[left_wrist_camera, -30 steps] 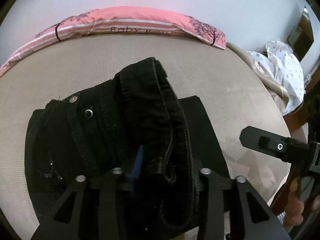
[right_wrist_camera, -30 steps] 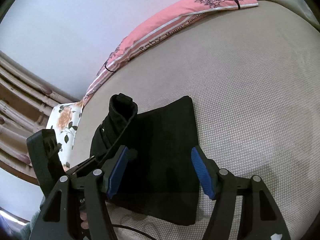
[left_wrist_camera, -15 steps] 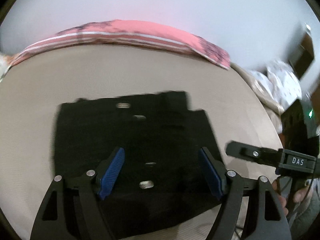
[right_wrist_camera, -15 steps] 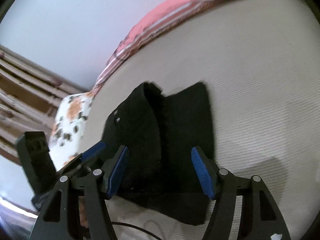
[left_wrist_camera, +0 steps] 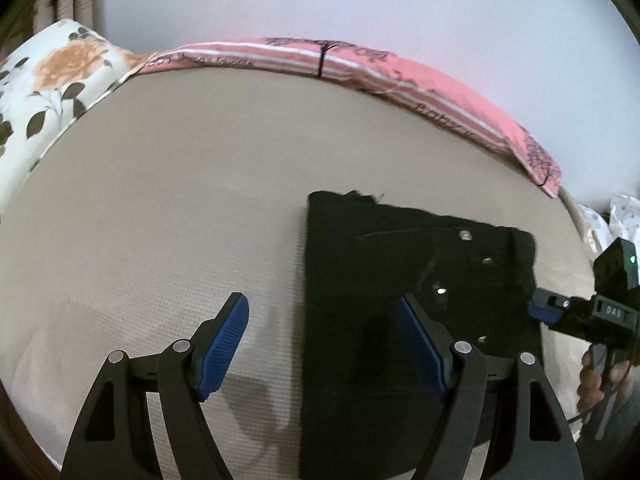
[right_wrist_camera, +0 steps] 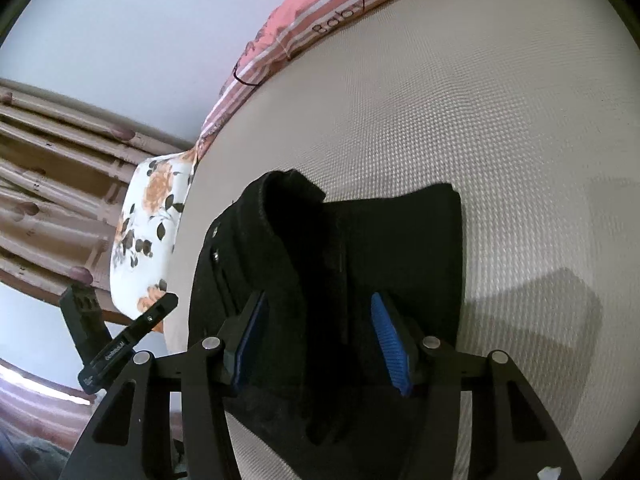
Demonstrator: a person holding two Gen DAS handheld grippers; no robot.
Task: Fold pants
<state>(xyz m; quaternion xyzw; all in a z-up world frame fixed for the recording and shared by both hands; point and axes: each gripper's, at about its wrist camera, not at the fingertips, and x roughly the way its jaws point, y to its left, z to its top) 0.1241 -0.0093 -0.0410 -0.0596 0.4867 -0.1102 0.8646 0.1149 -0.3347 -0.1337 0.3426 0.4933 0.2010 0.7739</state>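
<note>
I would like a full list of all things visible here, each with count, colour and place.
pants: one, black, folded on the bed, a raised fold showing in the right wrist view
bed: one, beige, under the pants
long pillow: one, pink striped, far edge of the bed
floral pillow: one, white and orange, bed corner
left gripper: one, black with blue pads, open, nothing held
right gripper: one, same colours, jaws just closing around the raised fold
</note>
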